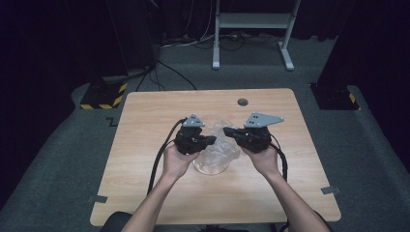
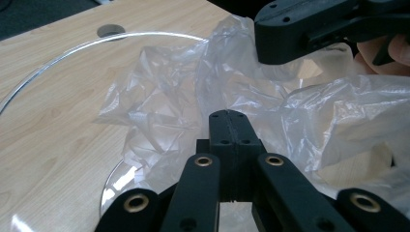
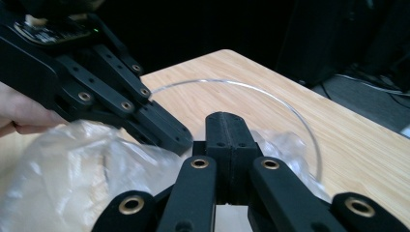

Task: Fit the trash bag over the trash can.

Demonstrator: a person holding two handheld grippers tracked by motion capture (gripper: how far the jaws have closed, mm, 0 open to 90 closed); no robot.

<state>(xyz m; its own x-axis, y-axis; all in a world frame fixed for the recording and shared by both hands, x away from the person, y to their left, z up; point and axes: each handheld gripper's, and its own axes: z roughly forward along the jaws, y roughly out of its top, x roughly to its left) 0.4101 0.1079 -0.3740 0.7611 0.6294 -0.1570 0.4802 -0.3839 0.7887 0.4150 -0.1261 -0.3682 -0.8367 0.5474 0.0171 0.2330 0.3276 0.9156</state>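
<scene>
So both jaws are pressed together: my left gripper and right gripper meet over the crumpled plastic bag in the glass bowl, six o'clock of the table's hole; I can't tell if they pinch film. Stuffing seems half-done.

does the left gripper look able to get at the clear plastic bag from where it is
Probably yes. The left gripper is already at the crumpled clear plastic bag, jaws shut with film bunched around the tips; whether film is pinched between them is hard to tell. The right gripper sits beyond, not between.
</scene>
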